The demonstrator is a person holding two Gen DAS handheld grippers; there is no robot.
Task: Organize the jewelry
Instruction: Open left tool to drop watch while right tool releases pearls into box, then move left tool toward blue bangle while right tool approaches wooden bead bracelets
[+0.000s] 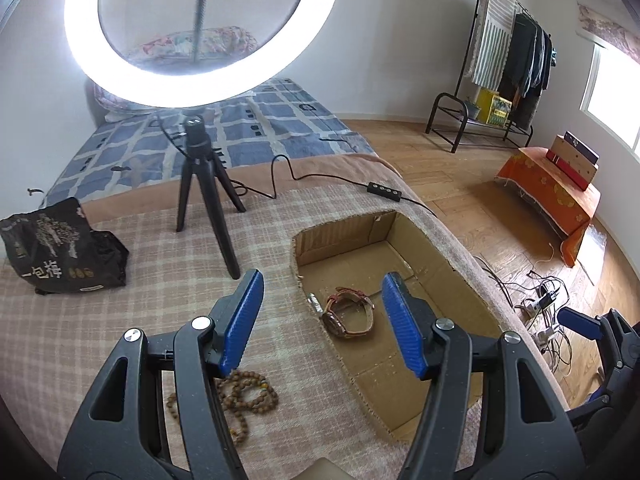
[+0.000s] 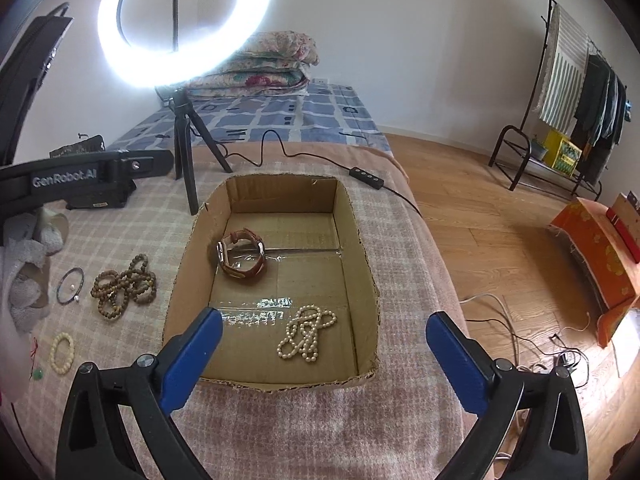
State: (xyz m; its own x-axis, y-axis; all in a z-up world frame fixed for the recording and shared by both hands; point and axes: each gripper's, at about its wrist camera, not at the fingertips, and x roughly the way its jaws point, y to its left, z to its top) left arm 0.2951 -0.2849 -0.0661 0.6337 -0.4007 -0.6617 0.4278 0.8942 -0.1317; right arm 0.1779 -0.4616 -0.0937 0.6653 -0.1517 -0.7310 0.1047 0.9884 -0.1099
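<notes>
Both blue-padded grippers, left and right, spread wide and gripping nothing, above shallow brown cardboard box with brown leather-strapped watch.

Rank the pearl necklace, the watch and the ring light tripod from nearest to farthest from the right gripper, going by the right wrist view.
From the right gripper, jaws open:
1. Pearl necklace, in the cardboard box, near end, just ahead between the fingers.
2. Watch, deeper in the box, toward its left wall.
3. Tripod, beyond the box's far left corner, on the blanket.
</notes>
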